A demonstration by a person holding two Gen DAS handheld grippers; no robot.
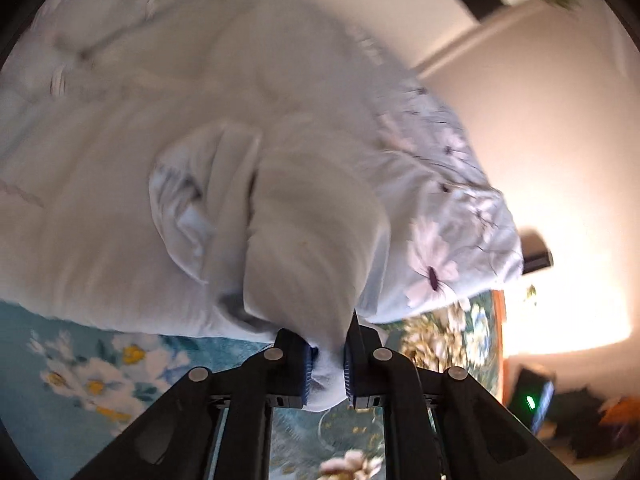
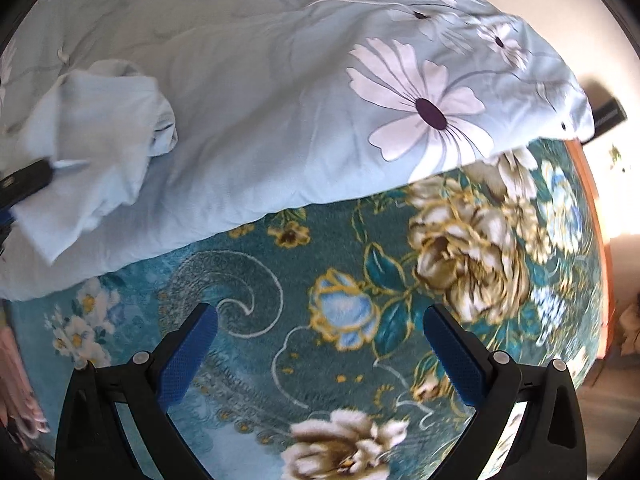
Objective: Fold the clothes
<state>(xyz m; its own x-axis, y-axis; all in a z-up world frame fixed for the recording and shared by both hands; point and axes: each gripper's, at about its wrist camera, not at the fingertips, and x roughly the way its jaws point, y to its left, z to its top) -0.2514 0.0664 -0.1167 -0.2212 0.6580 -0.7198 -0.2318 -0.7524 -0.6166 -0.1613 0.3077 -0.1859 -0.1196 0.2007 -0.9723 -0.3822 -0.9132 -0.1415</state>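
On my left wrist feed, the left gripper [image 1: 329, 356] has its 2 blue pads pinched tight on a bunch of the pale blue garment [image 1: 296, 216], which rises from the jaws and drapes forward onto the floral duvet [image 1: 440, 256]. The whole view is smeared by blur, so I cannot tell what kind of garment it is or which edge I am holding; the cloth also hides the inner faces of both pads.

On the right wrist feed, the right gripper [image 2: 320, 344] stands wide open with nothing between its fingers, hovering over the teal flowered blanket [image 2: 360, 280]. There the garment [image 2: 92, 140] lies crumpled at the far left on the duvet [image 2: 280, 100], partly cut off by the frame edge. A dark gripper tip [image 2: 28, 178] touches it there, though only a sliver shows. The duvet overlaps the blanket's far side.

At the right edge of the left view, dark objects and a green light [image 1: 531, 402] sit in glare, too blurred to identify.
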